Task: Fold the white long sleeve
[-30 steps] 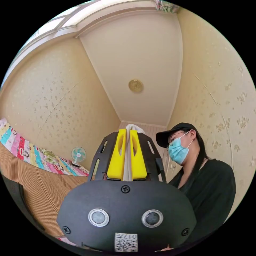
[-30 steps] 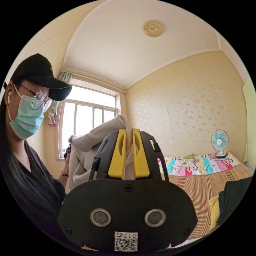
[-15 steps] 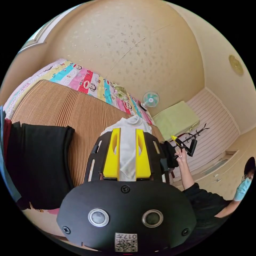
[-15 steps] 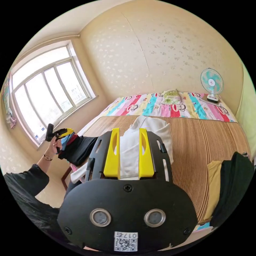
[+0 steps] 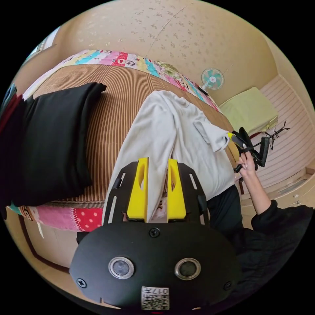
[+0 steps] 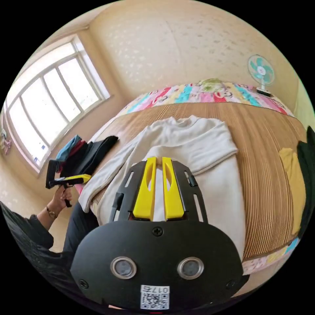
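Note:
The white long sleeve shirt (image 5: 183, 131) lies spread on the striped bed mat (image 5: 121, 85), collar toward the far wall. Its near part hangs over the bed edge. My left gripper (image 5: 158, 160) is open, and a strip of the shirt runs between its jaws. In the right gripper view the shirt (image 6: 203, 144) has one sleeve folded across its body. My right gripper (image 6: 159, 159) has its jaws nearly together on white cloth. The left gripper view shows the right gripper (image 5: 233, 137) pinching a raised flap at the shirt's edge. The left gripper (image 6: 87, 178) sits by the other edge.
A black folded garment (image 5: 52, 144) lies on the mat beside the shirt, with a stack of clothes (image 6: 85, 151) near the window (image 6: 49, 105). Yellow and dark clothes (image 6: 292, 170) lie on the other side. A small fan (image 6: 261, 70) stands at the far end.
Both views swung down from the ceiling and the person to the bed. The shirt, held up a second ago, now lies spread on the mat. Left jaws widened; right jaws widened, then narrowed.

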The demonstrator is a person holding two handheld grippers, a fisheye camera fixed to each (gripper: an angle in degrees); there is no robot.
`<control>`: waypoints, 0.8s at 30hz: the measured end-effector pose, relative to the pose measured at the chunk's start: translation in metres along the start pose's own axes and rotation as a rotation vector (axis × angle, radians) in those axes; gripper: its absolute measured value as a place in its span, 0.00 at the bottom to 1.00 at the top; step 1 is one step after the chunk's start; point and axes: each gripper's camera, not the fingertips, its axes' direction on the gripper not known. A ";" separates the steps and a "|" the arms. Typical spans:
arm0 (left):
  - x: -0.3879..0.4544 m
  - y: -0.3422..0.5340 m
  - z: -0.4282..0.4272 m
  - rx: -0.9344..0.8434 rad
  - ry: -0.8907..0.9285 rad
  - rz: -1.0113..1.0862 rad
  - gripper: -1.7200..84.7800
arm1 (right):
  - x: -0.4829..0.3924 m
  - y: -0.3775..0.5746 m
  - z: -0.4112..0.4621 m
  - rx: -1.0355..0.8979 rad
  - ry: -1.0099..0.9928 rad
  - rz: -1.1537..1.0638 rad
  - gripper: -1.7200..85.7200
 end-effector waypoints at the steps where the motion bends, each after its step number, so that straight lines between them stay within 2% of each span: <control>1: -0.009 0.007 -0.007 -0.037 -0.011 -0.006 0.14 | 0.046 -0.005 -0.057 0.141 0.038 0.140 0.06; 2: -0.015 0.015 -0.004 -0.098 -0.030 -0.006 0.15 | 0.069 -0.002 -0.085 0.209 0.059 0.203 0.06; 4: -0.016 0.032 0.013 -0.184 -0.080 0.020 0.16 | 0.136 0.037 -0.163 0.421 0.181 0.463 0.06; 5: -0.013 0.045 0.032 -0.235 -0.143 0.053 0.15 | 0.147 0.047 -0.172 0.432 0.208 0.492 0.06; 7: 0.005 0.059 0.041 -0.202 -0.271 0.145 0.13 | 0.177 0.069 -0.178 0.261 0.233 0.550 0.06; 8: 0.018 0.059 0.046 -0.242 -0.352 0.222 0.10 | 0.180 0.073 -0.177 0.212 0.231 0.552 0.06; 10: 0.028 0.048 0.034 -0.274 -0.400 0.246 0.06 | 0.176 0.091 -0.169 0.079 0.244 0.515 0.06; 12: 0.027 0.038 -0.018 -0.104 -0.417 0.192 0.04 | 0.170 0.100 -0.168 0.025 0.251 0.488 0.07; 14: 0.001 0.036 -0.109 0.147 -0.423 -0.005 0.04 | 0.170 0.102 -0.166 -0.020 0.205 0.463 0.08; 16: -0.026 0.052 -0.167 0.316 -0.447 -0.184 0.03 | 0.174 0.095 -0.163 -0.076 0.101 0.430 0.11; 17: -0.040 0.069 -0.195 0.402 -0.500 -0.272 0.07 | 0.175 0.092 -0.162 -0.089 0.081 0.421 0.11; 19: -0.050 0.093 -0.214 0.453 -0.546 -0.364 0.13 | 0.174 0.082 -0.159 -0.149 0.049 0.374 0.13; 21: -0.046 0.106 -0.203 0.407 -0.444 -0.316 0.16 | 0.172 0.075 -0.154 -0.204 0.039 0.343 0.15; 23: -0.025 0.116 -0.143 0.234 -0.189 -0.194 0.17 | 0.172 0.070 -0.147 -0.264 0.024 0.324 0.16; 24: -0.017 0.117 -0.123 0.174 -0.135 -0.167 0.17 | 0.172 0.067 -0.141 -0.305 0.013 0.317 0.17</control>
